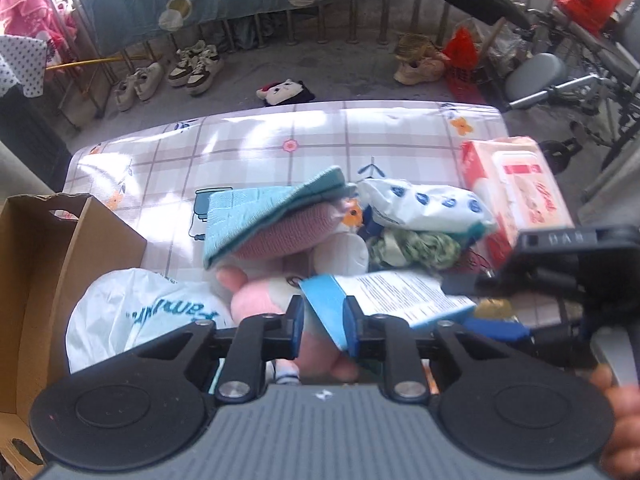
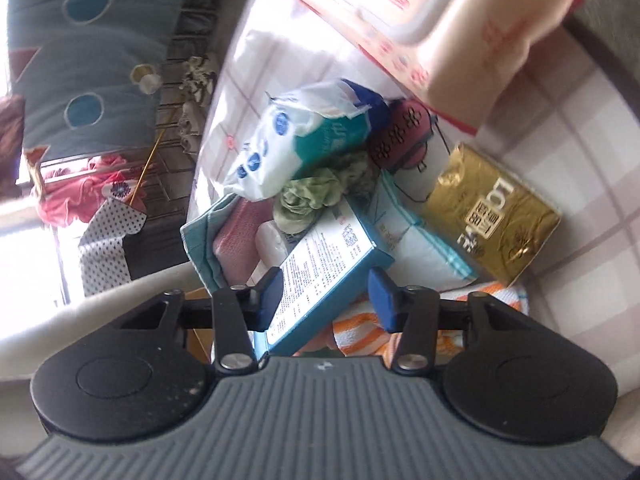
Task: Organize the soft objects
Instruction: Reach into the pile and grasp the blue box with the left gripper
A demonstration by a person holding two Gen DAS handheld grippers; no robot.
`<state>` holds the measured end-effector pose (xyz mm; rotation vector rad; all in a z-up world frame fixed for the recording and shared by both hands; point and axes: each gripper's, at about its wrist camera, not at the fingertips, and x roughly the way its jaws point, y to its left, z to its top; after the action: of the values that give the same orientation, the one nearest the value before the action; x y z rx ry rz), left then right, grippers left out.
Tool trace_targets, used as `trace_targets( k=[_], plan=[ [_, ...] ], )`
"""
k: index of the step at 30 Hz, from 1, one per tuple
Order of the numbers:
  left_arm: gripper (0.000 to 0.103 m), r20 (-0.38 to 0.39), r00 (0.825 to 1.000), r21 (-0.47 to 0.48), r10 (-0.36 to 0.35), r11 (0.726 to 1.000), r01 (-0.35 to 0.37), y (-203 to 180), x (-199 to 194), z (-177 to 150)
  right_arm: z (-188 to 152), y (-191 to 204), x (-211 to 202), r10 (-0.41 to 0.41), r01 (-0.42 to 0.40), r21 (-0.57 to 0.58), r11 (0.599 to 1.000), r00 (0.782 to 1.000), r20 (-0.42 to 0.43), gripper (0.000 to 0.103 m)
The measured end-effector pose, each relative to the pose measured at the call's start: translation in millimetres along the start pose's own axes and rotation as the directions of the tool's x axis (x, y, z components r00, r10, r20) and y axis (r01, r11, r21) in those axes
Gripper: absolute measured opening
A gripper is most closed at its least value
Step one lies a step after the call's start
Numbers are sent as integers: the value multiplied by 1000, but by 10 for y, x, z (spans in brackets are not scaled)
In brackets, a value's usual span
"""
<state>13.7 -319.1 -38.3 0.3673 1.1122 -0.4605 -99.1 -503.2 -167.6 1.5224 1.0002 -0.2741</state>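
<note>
A blue and white printed box (image 1: 384,300) lies tilted over a pile of soft things on the checked tablecloth (image 1: 320,136). My left gripper (image 1: 322,322) is shut on its blue end. In the right wrist view my right gripper (image 2: 326,296) stands open around the same box (image 2: 320,280); one pad touches it, the other is apart. The pile holds a teal cloth (image 1: 256,216), a pink knit (image 1: 288,236), a pink plush toy (image 1: 260,300), a white and blue tissue pack (image 1: 424,204), a green scrunchie (image 1: 412,248), a gold pack (image 2: 492,220) and an orange striped towel (image 2: 356,332).
An open cardboard box (image 1: 44,280) stands at the left with a white plastic bag (image 1: 140,316) beside it. A large pink wipes pack (image 1: 520,196) lies at the right. Beyond the table's far edge are shoes (image 1: 196,68), a plush (image 1: 284,92) on the floor, and a stool (image 1: 536,76).
</note>
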Motion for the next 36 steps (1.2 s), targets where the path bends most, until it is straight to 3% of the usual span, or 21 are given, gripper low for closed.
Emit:
trace_targets(
  k=[5, 8, 13, 15, 19, 22, 25, 28, 29, 31, 34, 36],
  plan=[
    [16, -73, 997, -32, 16, 999, -18, 33, 361, 105, 31, -96, 169, -19, 20, 106, 994, 1000, -7, 35],
    [16, -78, 997, -47, 12, 999, -16, 54, 469, 145, 37, -166, 266, -24, 25, 147, 989, 1000, -11, 28],
    [22, -144, 988, -61, -63, 997, 55, 81, 665, 244, 21, -214, 301, -6, 10, 172, 985, 1000, -19, 27],
    [22, -183, 975, -97, -124, 989, 107, 104, 743, 257, 43, -236, 304, 8, -3, 189, 982, 1000, -26, 28],
    [24, -257, 933, -179, -252, 961, 210, 146, 829, 234, 76, -243, 345, 23, -15, 201, 979, 999, -36, 29],
    [24, -272, 905, -207, -328, 938, 278, 115, 750, 186, 85, -221, 271, 36, -29, 179, 983, 999, -31, 21],
    [24, -267, 888, -212, -375, 922, 325, 77, 586, 102, 84, -180, 198, 44, -37, 142, 989, 998, -48, 19],
    [27, -260, 873, -219, -413, 906, 363, 50, 416, -26, 117, -165, 211, 59, -49, 88, 995, 991, -123, 19],
    [29, -255, 872, -215, -417, 904, 370, 36, 363, -76, 115, -178, 212, 65, -55, 69, 996, 985, -158, 19],
    [44, -246, 880, -184, -406, 911, 369, -5, 272, -164, 135, -196, 238, 73, -68, 32, 997, 971, -226, 19],
    [64, -212, 927, -69, -311, 950, 303, -125, 154, -244, 165, -144, 305, 20, -49, -81, 996, 947, -322, 19],
    [69, -201, 945, 12, -259, 964, 267, -210, 141, -275, 183, -103, 366, -24, -36, -157, 987, 930, -367, 19]
  ],
)
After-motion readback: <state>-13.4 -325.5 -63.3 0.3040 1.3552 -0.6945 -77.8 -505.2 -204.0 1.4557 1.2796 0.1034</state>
